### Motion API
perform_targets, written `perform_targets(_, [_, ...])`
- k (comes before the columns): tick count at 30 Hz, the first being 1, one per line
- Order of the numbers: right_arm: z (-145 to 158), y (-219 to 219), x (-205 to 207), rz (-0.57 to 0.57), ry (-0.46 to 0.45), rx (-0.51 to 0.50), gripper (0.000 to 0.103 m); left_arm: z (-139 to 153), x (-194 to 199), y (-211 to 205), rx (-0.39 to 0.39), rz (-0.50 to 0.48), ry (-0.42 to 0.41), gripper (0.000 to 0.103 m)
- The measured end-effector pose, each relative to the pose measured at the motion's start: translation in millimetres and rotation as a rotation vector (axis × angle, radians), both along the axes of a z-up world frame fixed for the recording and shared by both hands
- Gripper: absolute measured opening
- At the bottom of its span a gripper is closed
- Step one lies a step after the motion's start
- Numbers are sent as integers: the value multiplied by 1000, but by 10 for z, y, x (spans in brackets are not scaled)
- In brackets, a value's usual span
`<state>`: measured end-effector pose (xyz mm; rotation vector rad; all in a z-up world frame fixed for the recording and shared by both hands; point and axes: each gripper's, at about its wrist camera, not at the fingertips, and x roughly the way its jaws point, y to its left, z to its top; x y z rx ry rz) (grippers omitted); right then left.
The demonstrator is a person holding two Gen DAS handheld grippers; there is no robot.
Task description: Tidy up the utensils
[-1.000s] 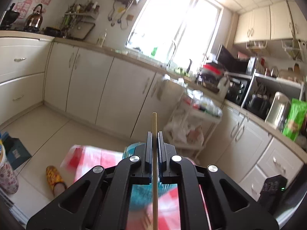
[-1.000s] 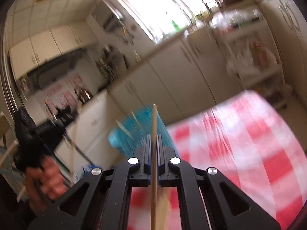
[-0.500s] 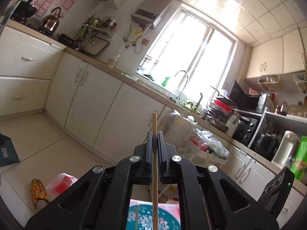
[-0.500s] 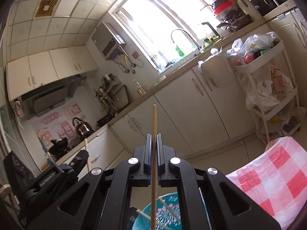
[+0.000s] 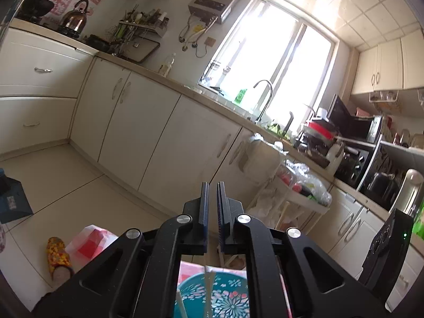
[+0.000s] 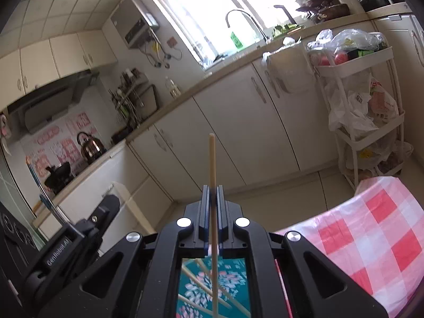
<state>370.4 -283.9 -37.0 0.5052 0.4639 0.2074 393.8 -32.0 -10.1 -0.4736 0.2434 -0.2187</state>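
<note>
My left gripper (image 5: 212, 185) stands slightly open and empty, pointing upward above a teal flowered cup (image 5: 228, 299) that holds chopsticks (image 5: 206, 288). My right gripper (image 6: 212, 188) is shut on a wooden chopstick (image 6: 212, 159), held upright, its lower end reaching down over the same teal cup (image 6: 233, 275), where several chopsticks (image 6: 197, 283) lie. The left gripper's body (image 6: 66, 241) shows at the lower left of the right wrist view. The right gripper's body (image 5: 384, 246) shows at the right edge of the left wrist view.
A red-and-white checked tablecloth (image 6: 371, 238) covers the table under the cup. White kitchen cabinets (image 5: 159, 137) run along the wall. A white trolley (image 6: 365, 111) with bags stands by the counter. A patterned slipper (image 5: 57, 254) lies on the tiled floor.
The left gripper has opened and its chopstick has dropped into the teal cup. Both grippers have tilted further upward over the cup. The right gripper still holds its chopstick.
</note>
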Motion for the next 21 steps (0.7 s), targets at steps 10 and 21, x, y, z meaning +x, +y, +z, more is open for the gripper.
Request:
perform_targets(10, [-34, -137, -647, 27, 21, -4, 15, -91, -447, 84, 109, -29, 87, 38])
perform_targets(21, [-41, -185, -2141, 29, -3, -100, 29, -15, -1705, 63, 343, 19, 132, 80])
